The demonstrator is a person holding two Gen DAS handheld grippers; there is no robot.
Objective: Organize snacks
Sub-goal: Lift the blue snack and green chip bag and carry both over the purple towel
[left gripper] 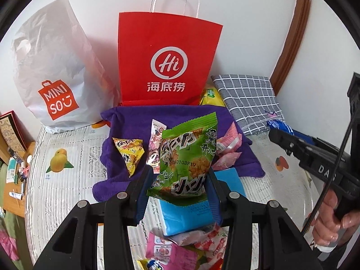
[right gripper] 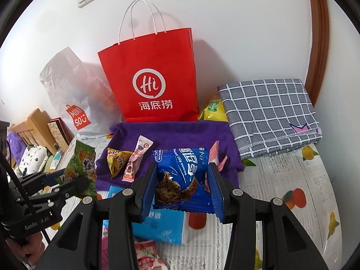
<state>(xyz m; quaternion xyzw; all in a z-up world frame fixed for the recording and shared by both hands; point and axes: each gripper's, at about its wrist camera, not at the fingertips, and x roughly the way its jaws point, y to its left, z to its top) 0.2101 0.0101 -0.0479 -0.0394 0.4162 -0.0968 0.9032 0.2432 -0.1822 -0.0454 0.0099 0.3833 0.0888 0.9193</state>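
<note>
My left gripper [left gripper: 180,177] is shut on a green snack bag [left gripper: 187,155], held above a purple towel [left gripper: 132,121]; it also shows in the right wrist view [right gripper: 82,168]. My right gripper [right gripper: 183,177] is shut on a blue chocolate chip cookie bag [right gripper: 182,171] over the towel [right gripper: 180,132]. On the towel lie a yellow triangular snack [left gripper: 129,151], a pink-white candy stick [left gripper: 155,144] and pink packets [left gripper: 228,144]. More pink snack packets [left gripper: 171,250] lie near me by a blue box [left gripper: 180,218].
A red paper bag [left gripper: 166,60] and a white MINISO plastic bag [left gripper: 51,78] stand against the wall behind the towel. A grey checked cloth [right gripper: 270,114] and a yellow-green bag [right gripper: 212,110] lie at the right. A wooden shelf [right gripper: 36,126] with clutter is at the left.
</note>
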